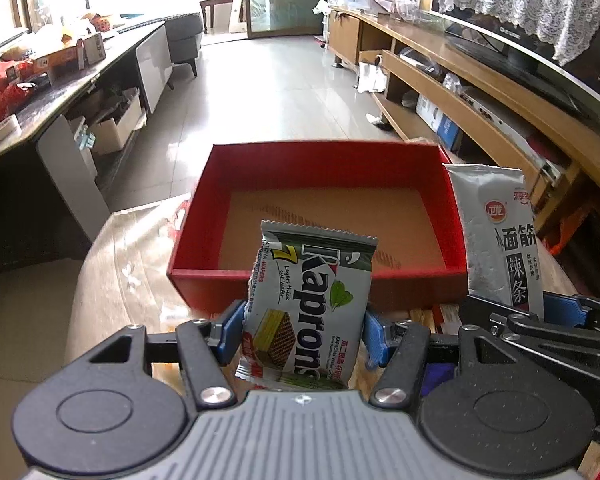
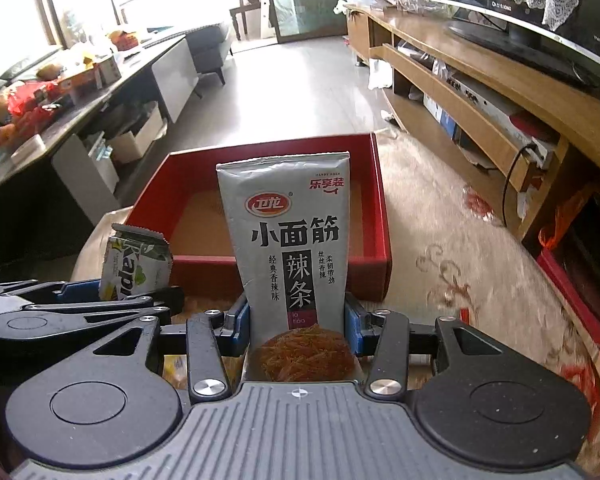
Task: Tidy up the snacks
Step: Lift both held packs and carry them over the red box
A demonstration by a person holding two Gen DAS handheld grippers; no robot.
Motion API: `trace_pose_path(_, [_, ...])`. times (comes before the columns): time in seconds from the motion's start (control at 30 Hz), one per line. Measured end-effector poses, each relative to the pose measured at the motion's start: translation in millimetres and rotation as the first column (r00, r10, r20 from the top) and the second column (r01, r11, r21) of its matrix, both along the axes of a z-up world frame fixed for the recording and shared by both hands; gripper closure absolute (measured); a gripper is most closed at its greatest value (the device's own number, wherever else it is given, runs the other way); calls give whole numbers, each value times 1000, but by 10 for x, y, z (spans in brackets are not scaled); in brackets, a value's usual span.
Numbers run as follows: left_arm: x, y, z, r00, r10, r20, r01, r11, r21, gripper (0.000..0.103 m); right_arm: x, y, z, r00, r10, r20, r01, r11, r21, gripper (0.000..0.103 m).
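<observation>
The left gripper is clamped on an upright wafer pack, and the right gripper on an upright latiao bag. The red box sits on the table at 12 o'clock just beyond both; the bag stands at 3 o'clock of the wafers

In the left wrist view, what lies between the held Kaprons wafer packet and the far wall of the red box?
Only the red box's bare brown floor; nothing lies inside it beyond the Kaprons wafer packet, as the left wrist view shows.
</observation>
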State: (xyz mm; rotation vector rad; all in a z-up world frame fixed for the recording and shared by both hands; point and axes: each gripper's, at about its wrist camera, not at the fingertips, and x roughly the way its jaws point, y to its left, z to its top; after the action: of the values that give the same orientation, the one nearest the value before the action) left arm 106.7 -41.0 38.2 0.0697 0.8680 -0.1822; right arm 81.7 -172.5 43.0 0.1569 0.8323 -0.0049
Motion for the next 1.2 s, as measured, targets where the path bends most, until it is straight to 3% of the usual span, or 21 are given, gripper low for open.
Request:
trace_pose_path(0.53, [692,-139,37,998,45,47,-46,998,34,45,656,-62,43,999,-1,34,2,1000,-14,51])
trace_pose_path(1.2, [1265,-214,-384,996,92,-4,-91,992,88,45,1232,-83,-307,999,11,-40,-11,1000,0,52])
